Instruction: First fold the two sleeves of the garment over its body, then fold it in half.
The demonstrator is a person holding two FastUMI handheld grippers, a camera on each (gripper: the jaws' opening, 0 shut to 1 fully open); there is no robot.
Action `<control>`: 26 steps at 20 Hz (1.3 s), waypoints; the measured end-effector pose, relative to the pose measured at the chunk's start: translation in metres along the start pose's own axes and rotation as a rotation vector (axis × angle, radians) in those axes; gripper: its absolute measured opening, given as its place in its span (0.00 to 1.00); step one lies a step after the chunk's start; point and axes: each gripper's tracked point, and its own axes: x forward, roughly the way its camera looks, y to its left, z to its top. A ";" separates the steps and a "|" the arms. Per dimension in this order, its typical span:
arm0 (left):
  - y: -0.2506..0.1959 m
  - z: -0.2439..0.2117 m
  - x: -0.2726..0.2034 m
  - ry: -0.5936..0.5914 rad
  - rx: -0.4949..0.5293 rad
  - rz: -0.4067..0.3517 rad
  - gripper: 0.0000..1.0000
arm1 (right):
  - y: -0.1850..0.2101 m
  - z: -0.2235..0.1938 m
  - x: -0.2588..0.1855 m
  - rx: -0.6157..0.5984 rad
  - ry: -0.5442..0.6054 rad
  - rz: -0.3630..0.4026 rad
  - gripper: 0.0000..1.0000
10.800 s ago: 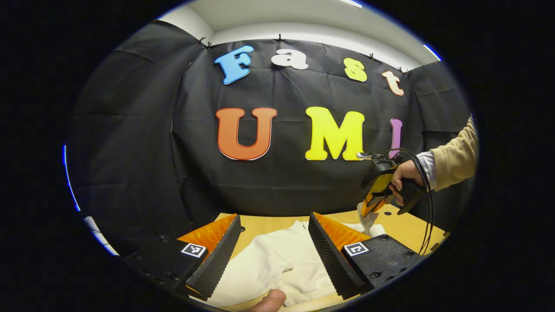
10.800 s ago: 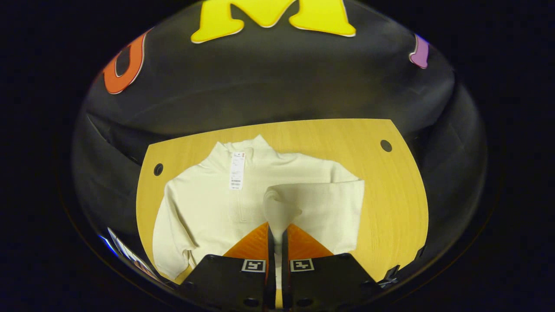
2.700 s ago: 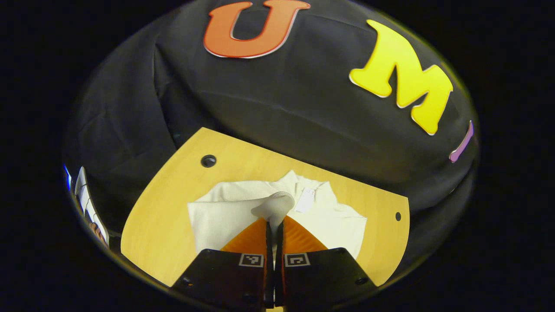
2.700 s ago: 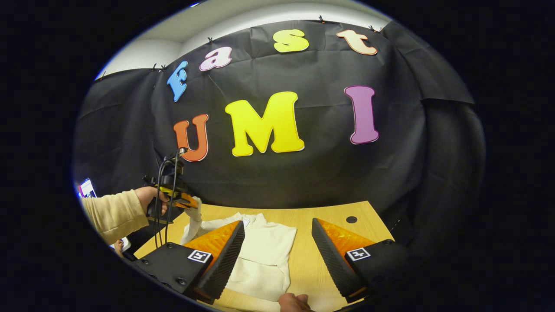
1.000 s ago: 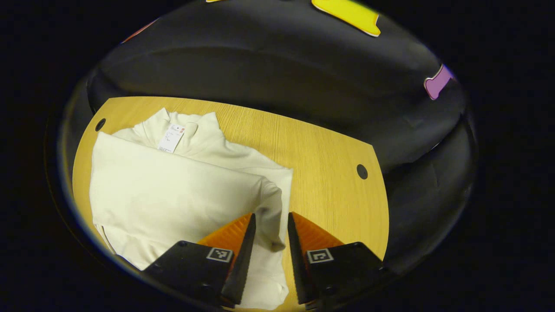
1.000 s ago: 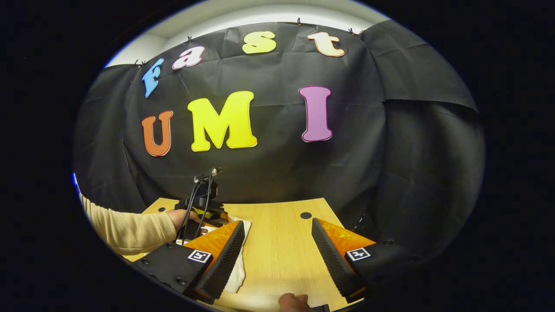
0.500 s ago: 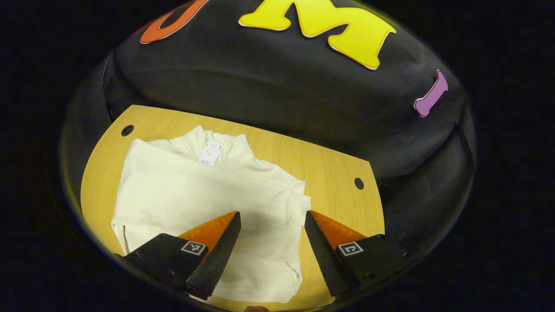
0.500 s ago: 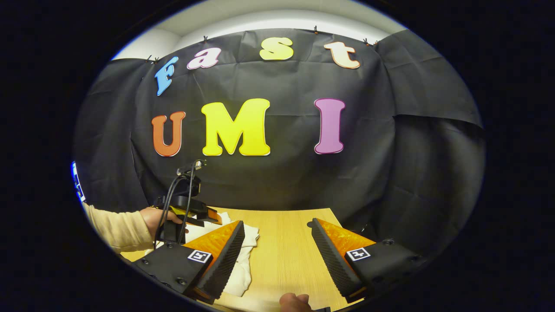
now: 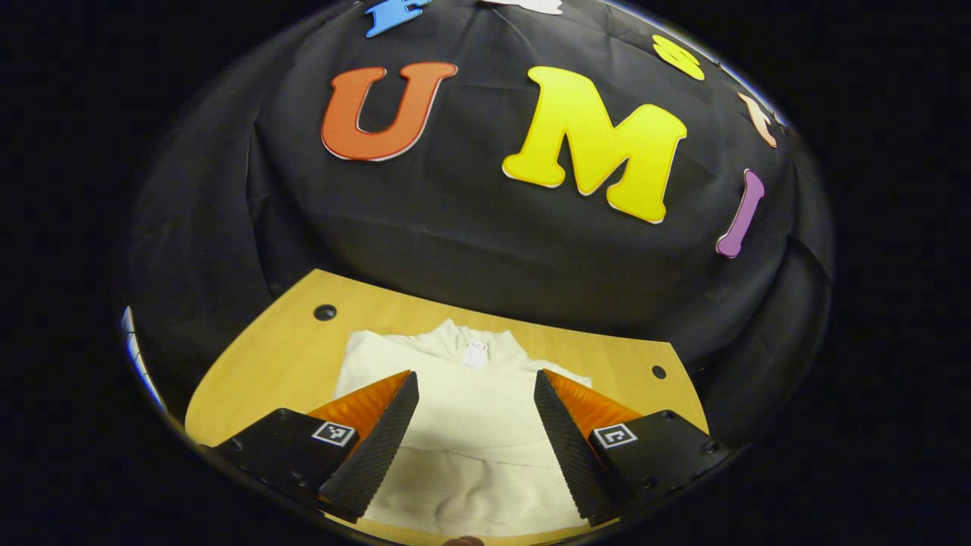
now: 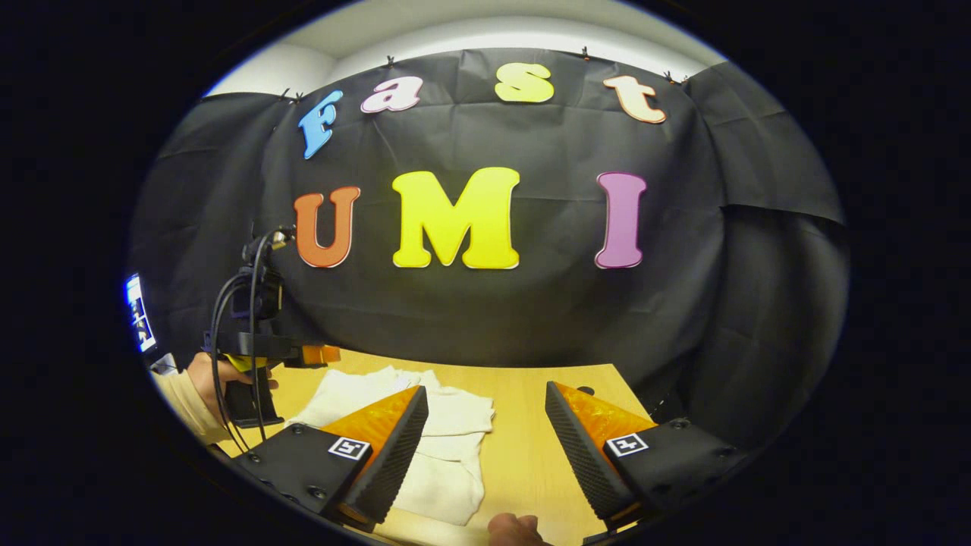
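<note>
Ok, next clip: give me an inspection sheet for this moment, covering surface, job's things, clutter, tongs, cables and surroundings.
Surface: wooden table, two round holes near its far corners.
Job's things: cream sweater lying flat, both sleeves folded over the body, collar toward the wall; not yet halved.
Clutter: nothing seen.
Tongs: left tongs open above the sweater, holding nothing; right tongs open, holding nothing.
Cables: black cable looping from the left tongs.
Surroundings: black cloth wall; a hand grips the left tongs.

Light wood table (image 9: 250,371), rounded corners, one dark round hole (image 9: 325,312) near each far corner. Cream garment (image 9: 470,447) lies flat on it, collar and white tag (image 9: 476,353) toward the far edge, between the two holes. Bare wood either side of the garment.
</note>
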 end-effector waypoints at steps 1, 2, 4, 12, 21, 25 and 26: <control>0.016 0.014 -0.008 -0.049 0.016 0.041 0.98 | 0.007 -0.005 0.004 -0.008 0.010 0.008 0.96; 0.041 0.020 -0.019 -0.096 0.030 0.071 0.98 | 0.013 -0.014 0.009 -0.018 0.026 0.011 0.96; 0.072 0.022 -0.038 -0.136 0.051 0.116 0.98 | 0.025 -0.032 0.017 -0.037 0.061 0.019 0.96; 0.178 -0.047 -0.070 -0.016 0.039 0.278 0.98 | 0.044 -0.094 0.046 -0.090 0.169 0.000 0.96; 0.200 -0.163 -0.072 0.246 0.027 0.293 0.98 | 0.028 -0.184 0.056 -0.115 0.366 -0.058 0.96; 0.196 -0.216 -0.067 0.396 0.026 0.287 0.98 | 0.014 -0.221 0.054 -0.130 0.460 -0.068 0.97; 0.195 -0.228 -0.067 0.433 0.020 0.289 0.98 | 0.012 -0.231 0.053 -0.132 0.487 -0.068 0.96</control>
